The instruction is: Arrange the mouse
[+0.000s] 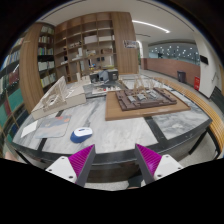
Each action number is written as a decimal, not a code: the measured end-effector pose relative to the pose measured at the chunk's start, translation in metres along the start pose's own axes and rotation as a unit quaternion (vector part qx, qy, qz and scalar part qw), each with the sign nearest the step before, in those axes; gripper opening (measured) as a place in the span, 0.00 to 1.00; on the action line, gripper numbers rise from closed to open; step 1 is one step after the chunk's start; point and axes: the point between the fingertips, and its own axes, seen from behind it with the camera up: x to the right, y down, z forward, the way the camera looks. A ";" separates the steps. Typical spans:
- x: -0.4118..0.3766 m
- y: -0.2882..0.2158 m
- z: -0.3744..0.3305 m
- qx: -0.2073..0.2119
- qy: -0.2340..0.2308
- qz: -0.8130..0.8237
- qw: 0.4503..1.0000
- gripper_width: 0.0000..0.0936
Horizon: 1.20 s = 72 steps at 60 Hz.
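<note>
A white and blue mouse (81, 133) lies on the marble table (170, 125), to the left of and just beyond my left finger. A pale mouse mat (47, 127) lies on the table just left of the mouse. My gripper (113, 158) is open and empty, with its magenta pads (80, 160) wide apart. It hovers above the table's near edge. Nothing stands between the fingers.
A large brown board with an architectural model (147, 99) stands on the table ahead and to the right. A white building model (65, 95) stands at the left. Wooden bookshelves (85, 45) fill the back wall.
</note>
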 end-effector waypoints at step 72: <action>-0.204 -0.016 0.228 -0.052 0.001 -0.010 0.999 0.43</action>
